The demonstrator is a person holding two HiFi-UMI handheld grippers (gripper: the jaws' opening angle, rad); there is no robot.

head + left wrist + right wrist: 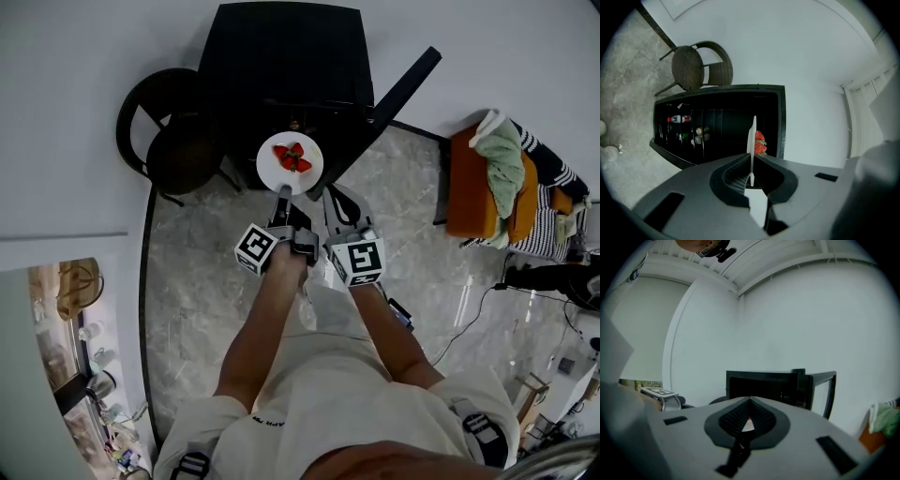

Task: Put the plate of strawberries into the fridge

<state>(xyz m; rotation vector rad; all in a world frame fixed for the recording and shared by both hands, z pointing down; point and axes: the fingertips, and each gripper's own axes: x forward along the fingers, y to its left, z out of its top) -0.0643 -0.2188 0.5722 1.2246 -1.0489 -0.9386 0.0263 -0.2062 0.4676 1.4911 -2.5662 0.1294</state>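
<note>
**Plate held before the open fridge**

Plate of strawberries (pixel 291 161) is grasped by its near rim in the left gripper (pixel 282 191), which is clenched on it. It is carried level, just in front of the open fridge (pixel 281 56). The opening lies straight ahead of that gripper, beyond the plate. The right gripper (pixel 337 201) is seen closed and empty alongside.

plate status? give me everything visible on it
The plate is round, white, thin and shallow, and smooth like ceramic or plastic; I cannot tell which. A few red strawberries with green tops sit near its middle. It is held about level in the air, its near rim pinched between the left tongs, which are shut on it. It hangs just in front of the open black fridge and touches nothing else that shows.
</note>
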